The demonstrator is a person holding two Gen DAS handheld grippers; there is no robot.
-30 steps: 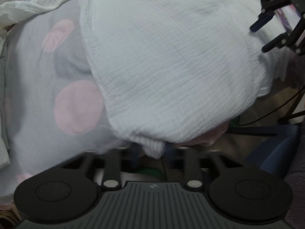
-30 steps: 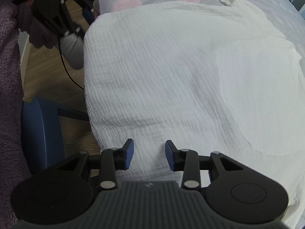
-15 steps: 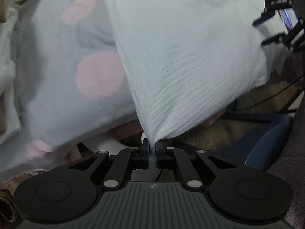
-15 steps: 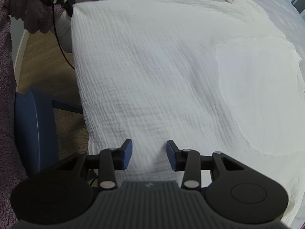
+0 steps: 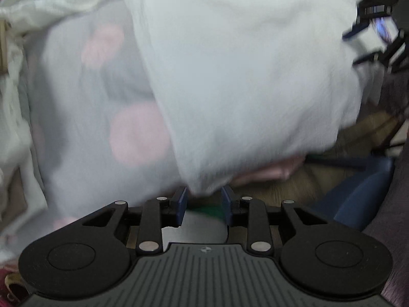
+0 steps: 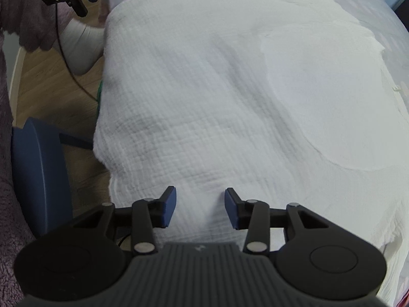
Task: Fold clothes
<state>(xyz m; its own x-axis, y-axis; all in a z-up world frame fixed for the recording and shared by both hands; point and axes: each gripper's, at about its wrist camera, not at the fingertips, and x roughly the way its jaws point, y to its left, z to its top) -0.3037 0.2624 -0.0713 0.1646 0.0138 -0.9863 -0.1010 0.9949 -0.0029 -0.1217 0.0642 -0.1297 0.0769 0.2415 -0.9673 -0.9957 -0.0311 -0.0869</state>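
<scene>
A white crinkled garment (image 5: 242, 76) lies spread over the bed and hangs past its near edge. My left gripper (image 5: 204, 204) points straight down at the garment's lowest corner. Its jaws are opening, and the corner sits just beyond the blue pads (image 5: 181, 202), which do not press on it. The view is blurred. In the right wrist view the same garment (image 6: 204, 89) fills the frame, and my right gripper (image 6: 200, 209) hovers open over its near hem with only flat cloth below. The left gripper (image 6: 85, 1) shows at the far left corner.
The bed has a grey sheet with pink dots (image 5: 89, 102), and more pale cloth is bunched at its left side (image 5: 15, 51). A blue chair (image 6: 38, 174) stands on the wooden floor (image 6: 51, 81) beside the bed. A person's purple fleece sleeve (image 6: 25, 25) is at the upper left.
The left gripper was shut on the garment's corner half a second ago; its jaws have since parted and the corner has slipped free. The right gripper shifted slightly along the hem.
</scene>
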